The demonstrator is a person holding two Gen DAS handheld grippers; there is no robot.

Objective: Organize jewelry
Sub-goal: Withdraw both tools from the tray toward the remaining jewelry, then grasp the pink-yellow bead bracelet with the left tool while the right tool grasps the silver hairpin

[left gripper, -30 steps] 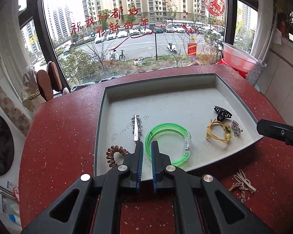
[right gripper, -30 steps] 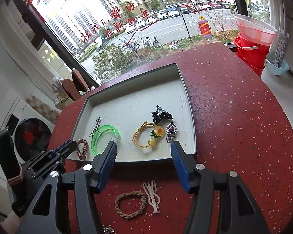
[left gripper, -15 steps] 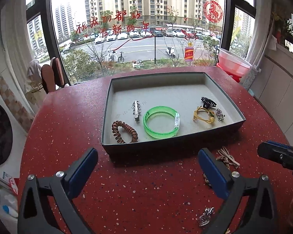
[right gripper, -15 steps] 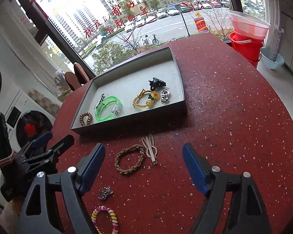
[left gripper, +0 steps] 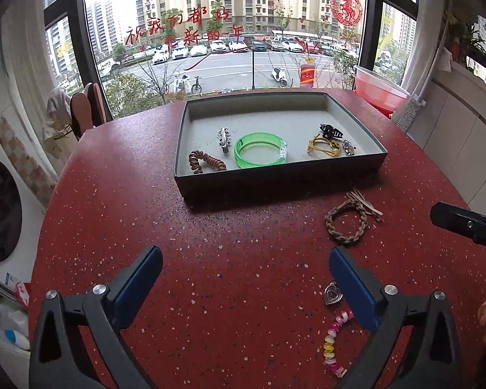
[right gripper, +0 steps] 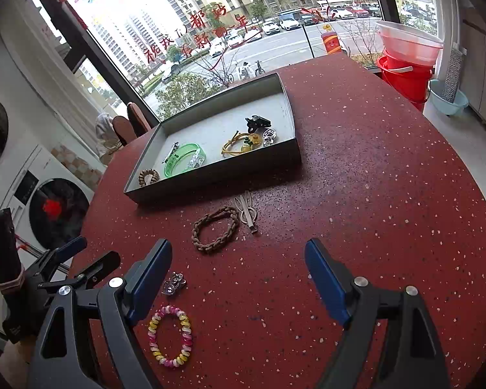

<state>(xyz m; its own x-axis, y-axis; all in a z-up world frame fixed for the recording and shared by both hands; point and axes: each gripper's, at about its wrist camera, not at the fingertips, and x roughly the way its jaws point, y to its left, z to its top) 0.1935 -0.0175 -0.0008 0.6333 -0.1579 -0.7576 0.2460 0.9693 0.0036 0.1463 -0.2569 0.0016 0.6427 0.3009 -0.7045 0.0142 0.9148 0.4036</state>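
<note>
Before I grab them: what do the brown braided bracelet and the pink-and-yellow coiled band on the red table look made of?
Brown braided bracelet: seemingly woven cord or leather, matte, with visible plaited strands. Pink-and-yellow coiled band: likely glossy plastic, since its smooth spiral loops shine and look slightly translucent. Neither can be confirmed by sight alone.

Gaping left tongs (left gripper: 245,270) over red table (left gripper: 210,227), tray (left gripper: 275,180) beyond.
</note>
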